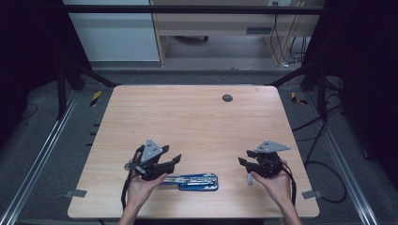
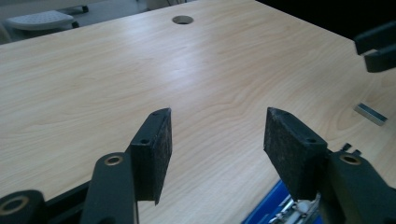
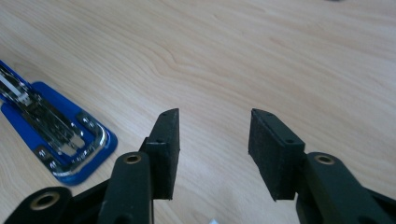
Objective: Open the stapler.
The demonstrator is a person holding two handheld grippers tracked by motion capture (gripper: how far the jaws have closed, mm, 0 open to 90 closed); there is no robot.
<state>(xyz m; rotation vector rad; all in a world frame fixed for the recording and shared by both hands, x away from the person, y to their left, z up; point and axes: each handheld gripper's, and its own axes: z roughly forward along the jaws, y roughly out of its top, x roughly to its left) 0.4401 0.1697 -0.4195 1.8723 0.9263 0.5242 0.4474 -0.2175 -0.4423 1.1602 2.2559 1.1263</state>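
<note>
A blue stapler (image 1: 192,182), folded open flat with its metal channel showing, lies near the table's front edge. My left gripper (image 1: 176,159) hovers just above its left end, open, with nothing between its jaws. In the left gripper view the open gripper (image 2: 217,121) looks across bare wood, with the stapler (image 2: 275,210) at the lower right. A small grey staple strip (image 1: 250,179) lies right of the stapler, just under my right gripper (image 1: 244,157), which is open and empty. The right gripper view has the gripper (image 3: 214,121) over bare wood and the stapler (image 3: 56,135) at the left.
The wooden table (image 1: 197,122) has a round cable hole (image 1: 227,98) near its far edge. In the left gripper view the staple strip (image 2: 370,114) lies at the right, below the other gripper's jaws (image 2: 376,46). Metal rails and cables run along both table sides.
</note>
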